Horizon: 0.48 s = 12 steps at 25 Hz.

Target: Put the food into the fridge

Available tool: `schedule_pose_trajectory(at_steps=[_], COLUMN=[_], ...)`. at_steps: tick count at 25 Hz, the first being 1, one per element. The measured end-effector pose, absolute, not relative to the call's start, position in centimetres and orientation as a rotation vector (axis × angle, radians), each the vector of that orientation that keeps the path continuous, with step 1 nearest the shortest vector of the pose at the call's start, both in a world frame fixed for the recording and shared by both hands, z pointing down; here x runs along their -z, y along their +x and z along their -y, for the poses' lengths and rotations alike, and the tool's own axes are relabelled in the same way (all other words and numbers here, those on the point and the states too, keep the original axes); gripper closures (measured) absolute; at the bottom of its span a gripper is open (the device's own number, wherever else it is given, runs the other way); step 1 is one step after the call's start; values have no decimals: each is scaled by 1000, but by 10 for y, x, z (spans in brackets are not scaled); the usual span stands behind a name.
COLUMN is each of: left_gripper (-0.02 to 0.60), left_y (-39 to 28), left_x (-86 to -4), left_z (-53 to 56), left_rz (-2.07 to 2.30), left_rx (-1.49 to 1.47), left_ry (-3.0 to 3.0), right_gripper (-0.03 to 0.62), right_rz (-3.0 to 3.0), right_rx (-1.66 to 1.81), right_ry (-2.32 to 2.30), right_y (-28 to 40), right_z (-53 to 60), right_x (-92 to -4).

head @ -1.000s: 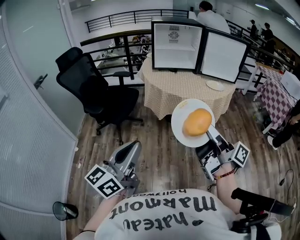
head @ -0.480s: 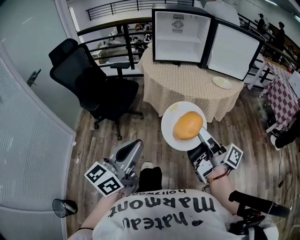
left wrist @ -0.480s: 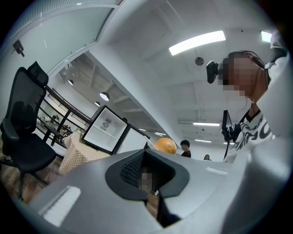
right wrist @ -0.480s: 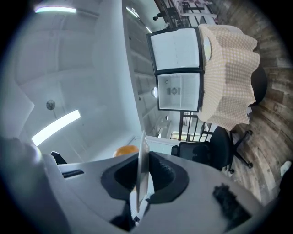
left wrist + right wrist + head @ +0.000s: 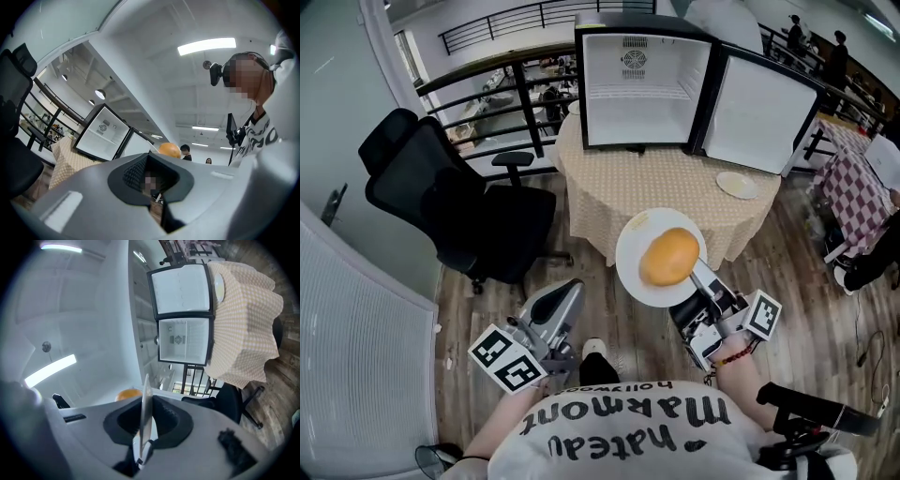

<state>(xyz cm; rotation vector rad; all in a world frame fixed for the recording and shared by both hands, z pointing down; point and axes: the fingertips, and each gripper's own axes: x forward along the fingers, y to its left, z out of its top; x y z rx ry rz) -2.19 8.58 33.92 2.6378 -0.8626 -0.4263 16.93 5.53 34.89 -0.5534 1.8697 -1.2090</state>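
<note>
My right gripper (image 5: pixel 697 285) is shut on the rim of a white plate (image 5: pixel 633 271) that carries an orange bun (image 5: pixel 668 256), held level in front of the table. In the right gripper view the plate (image 5: pixel 146 413) stands edge-on between the jaws, with the bun (image 5: pixel 129 393) behind it. The small fridge (image 5: pixel 647 89) stands open on the table with the checked cloth (image 5: pixel 647 187), its door (image 5: pixel 764 112) swung to the right and its white shelves bare. My left gripper (image 5: pixel 553 311) hangs low at the left, shut and empty; its view shows the fridge (image 5: pixel 101 133) far off.
A black office chair (image 5: pixel 459 206) stands left of the table. A small plate (image 5: pixel 737 185) lies on the table's right side. A black railing (image 5: pixel 502 80) runs behind. A table with a red checked cloth (image 5: pixel 862 192) is at the far right, with people beyond.
The table and fridge have come closer and shifted left in the head view. The plate with the bun stays in the right gripper and has drifted left. The left gripper has held still.
</note>
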Motion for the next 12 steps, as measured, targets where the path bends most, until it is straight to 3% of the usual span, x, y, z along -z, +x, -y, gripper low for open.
schedule_pose_trajectory(at_steps=[12], left_gripper=[578], left_y=[-66], left_x=[-308], left_z=[99], left_rz=[740], left_rx=[425], left_ry=[2718], right_gripper=[554], right_rz=[-1804], right_rx=[1093], right_ry=[-659], right_y=[150], right_z=[121], right_x=[-321])
